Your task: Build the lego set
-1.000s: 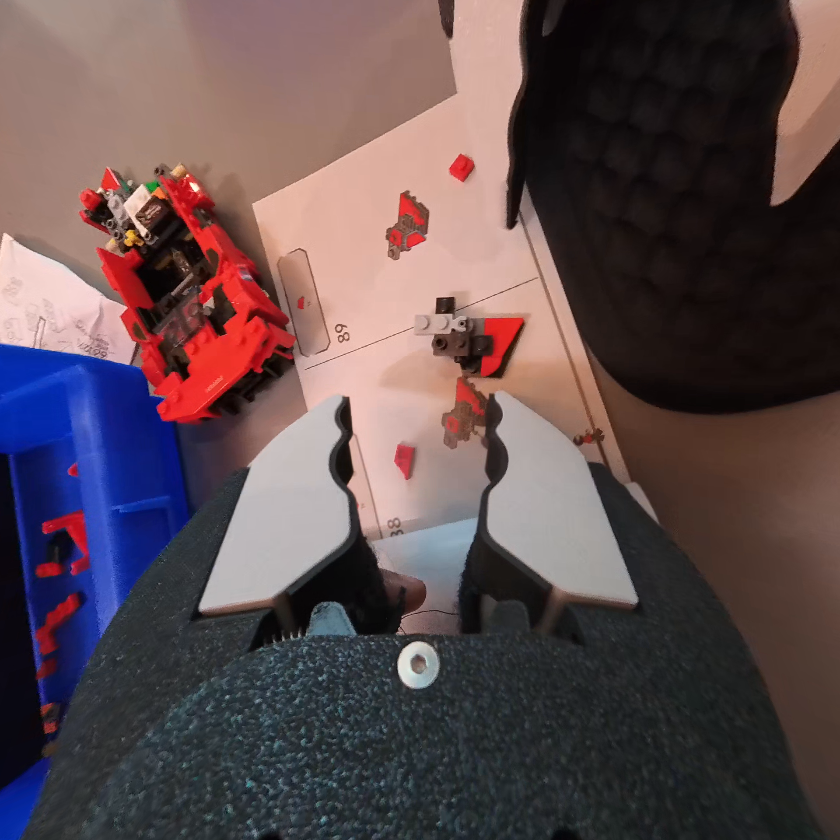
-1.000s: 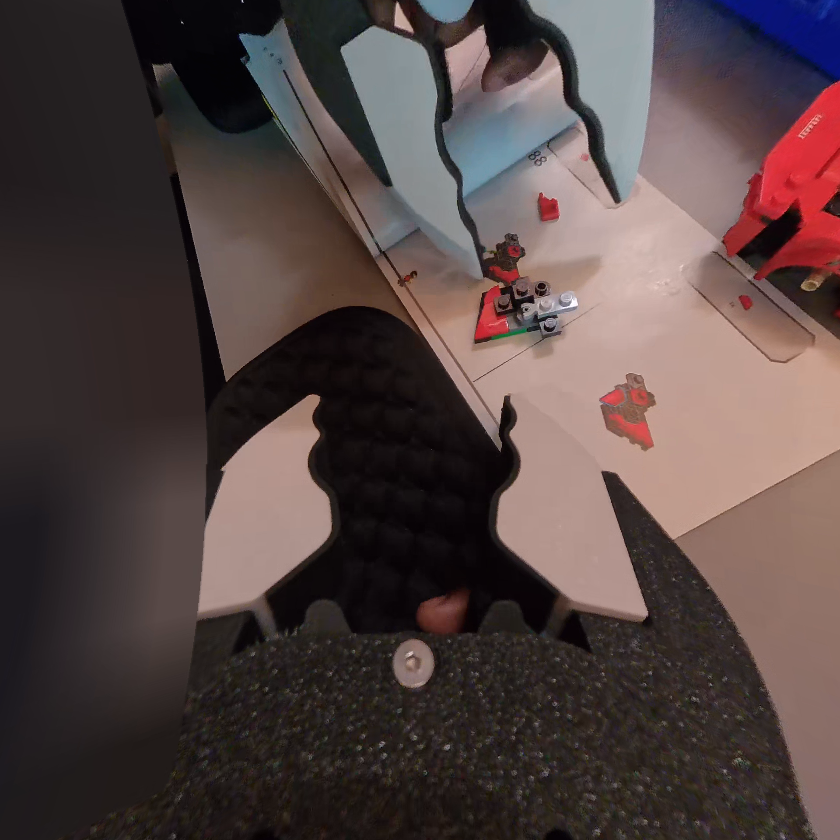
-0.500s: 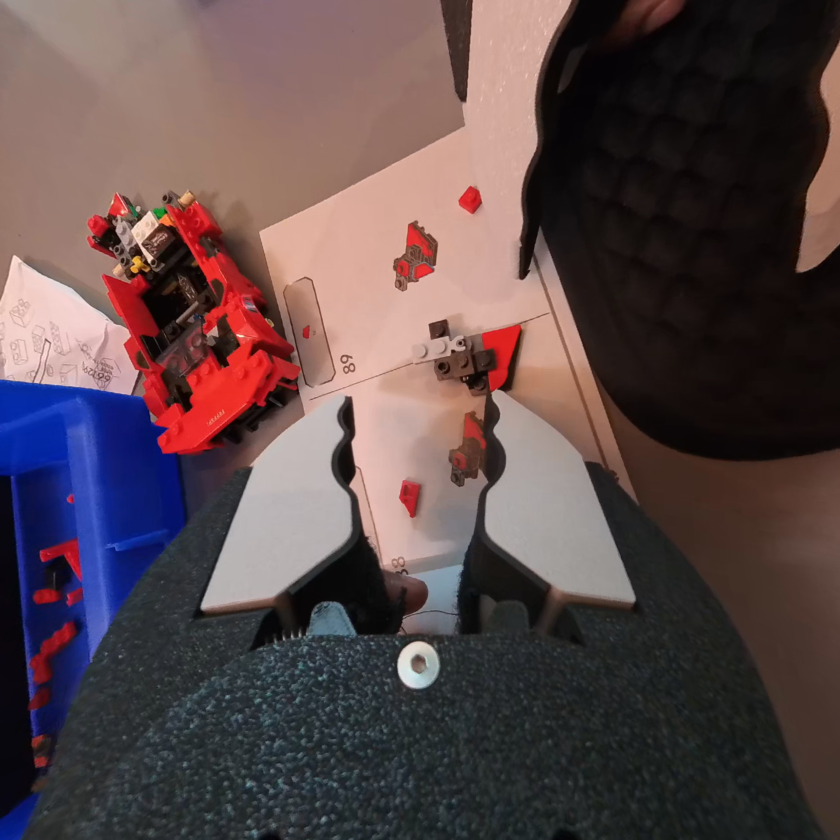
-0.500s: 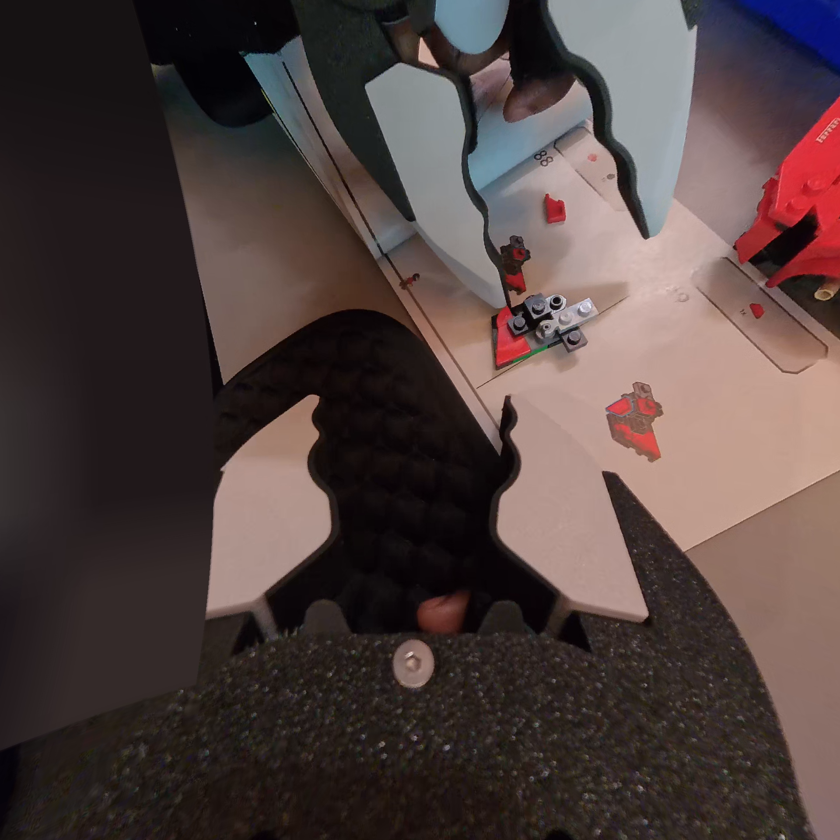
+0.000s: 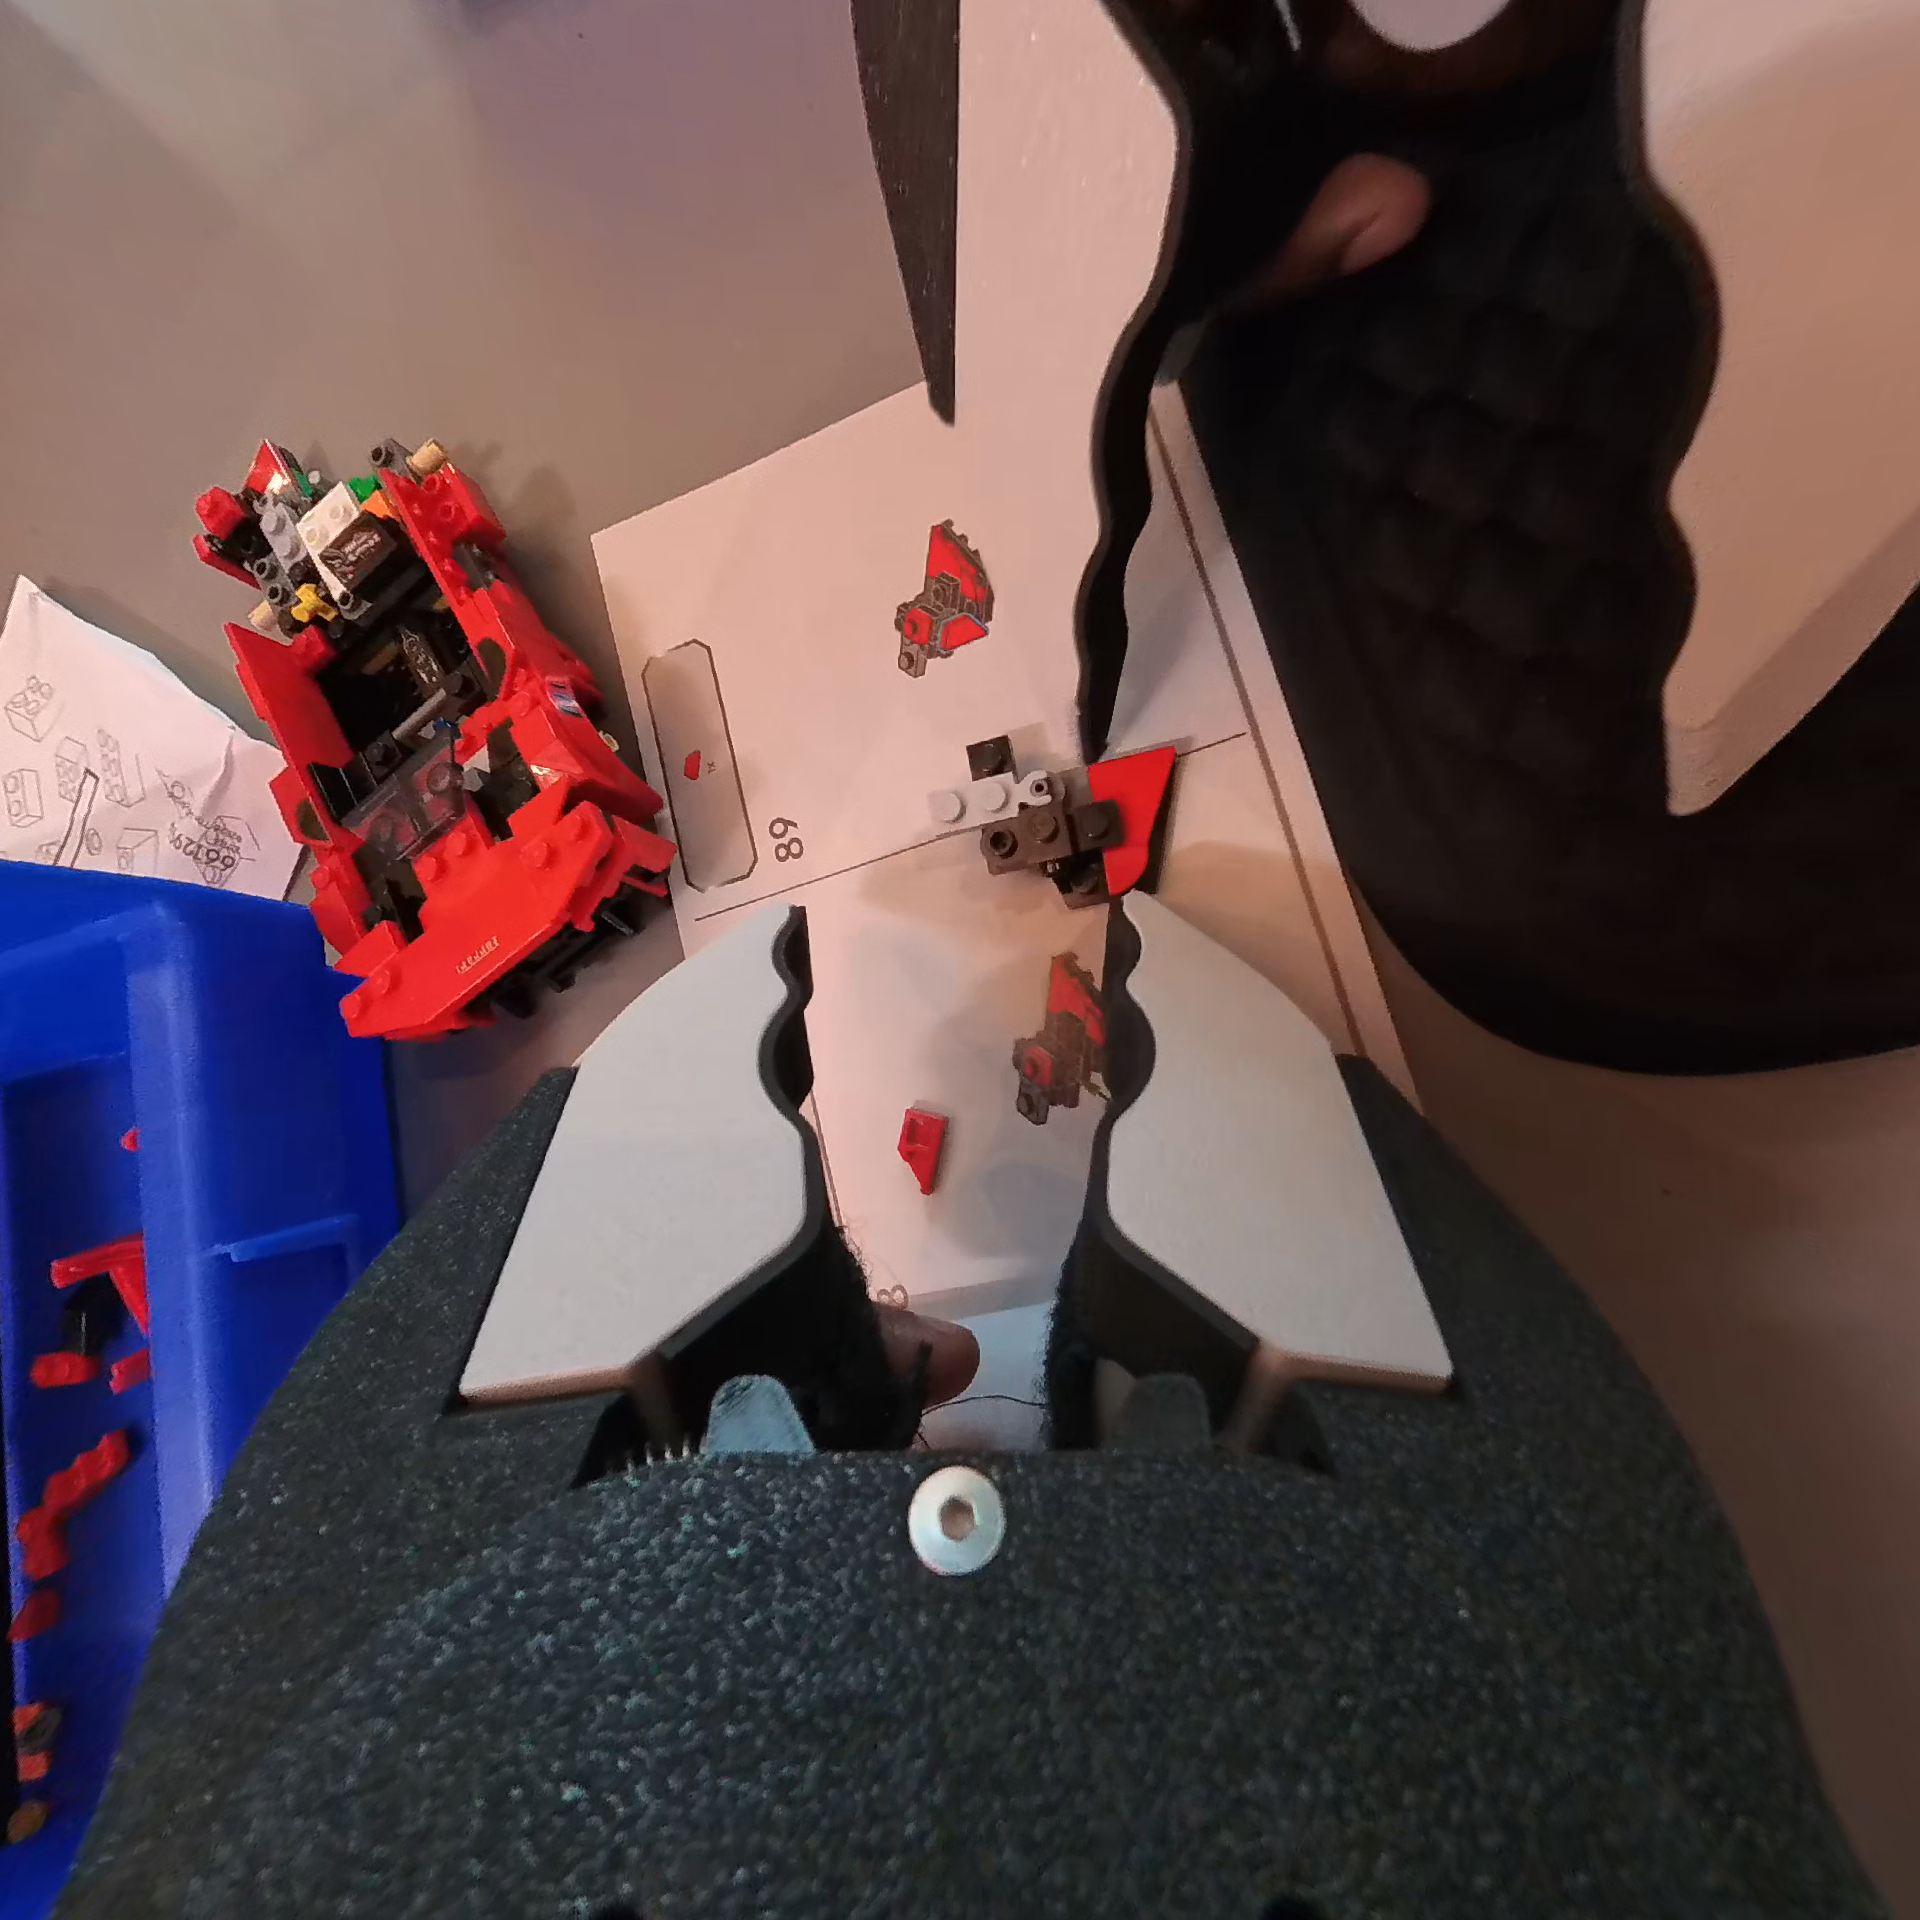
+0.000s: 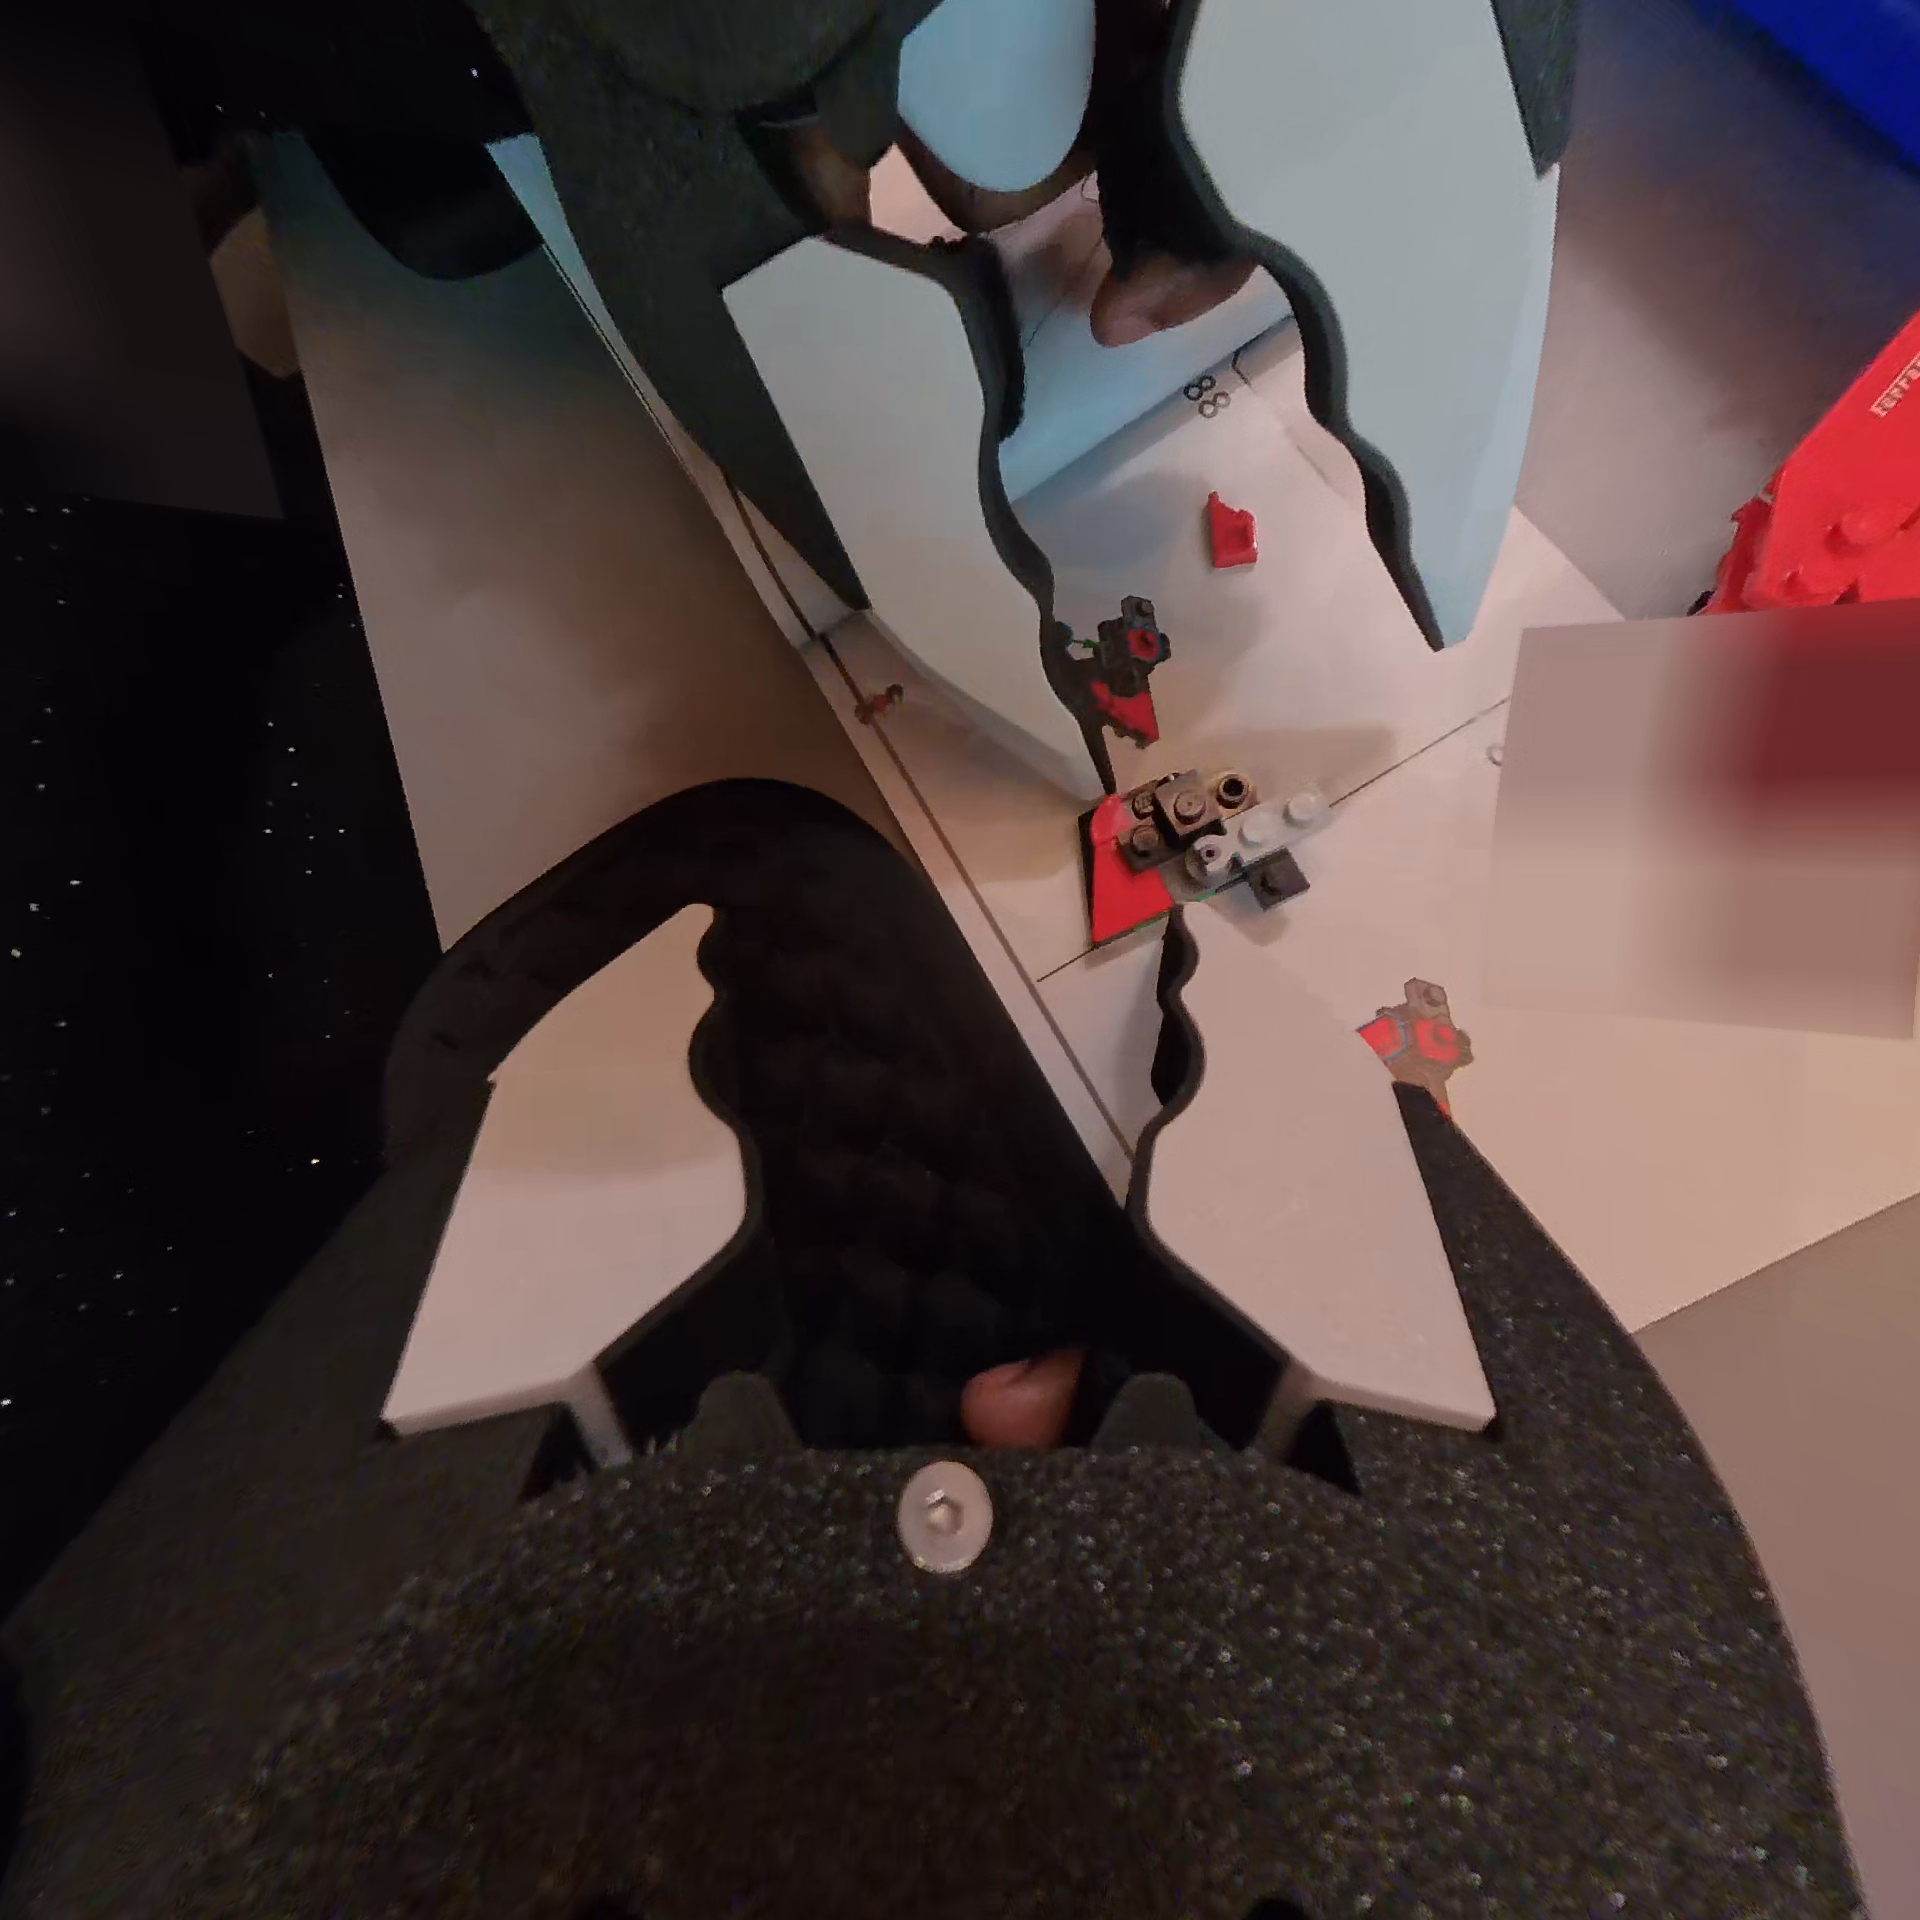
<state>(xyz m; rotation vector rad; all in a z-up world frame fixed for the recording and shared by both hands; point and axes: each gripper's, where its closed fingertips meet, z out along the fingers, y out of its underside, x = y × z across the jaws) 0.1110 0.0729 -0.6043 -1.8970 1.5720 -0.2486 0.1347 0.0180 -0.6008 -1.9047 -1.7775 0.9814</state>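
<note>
A small sub-assembly (image 5: 1060, 821) of a red wedge with black and grey plates lies on the open instruction page (image 5: 831, 623); it also shows in the right wrist view (image 6: 1184, 842). My left gripper (image 5: 956, 925) is open and empty, its right fingertip just short of the sub-assembly. A small loose red piece (image 5: 922, 1143) lies on the page between its fingers. My right gripper (image 6: 945, 925) is open and empty, its right fingertip at the sub-assembly's near edge. Each gripper shows in the other view: the right one (image 5: 1387, 774), the left one (image 6: 1268, 707).
A part-built red car (image 5: 436, 748) stands left of the page, also seen at the right edge (image 6: 1829, 520). A blue bin (image 5: 156, 1039) with loose red pieces sits at the left. A black quilted pad (image 5: 1507, 623) lies right of the page.
Both grippers have closed in on the sub-assembly from opposite sides, and one fingertip of each now reaches it. Both jaws stay open.
</note>
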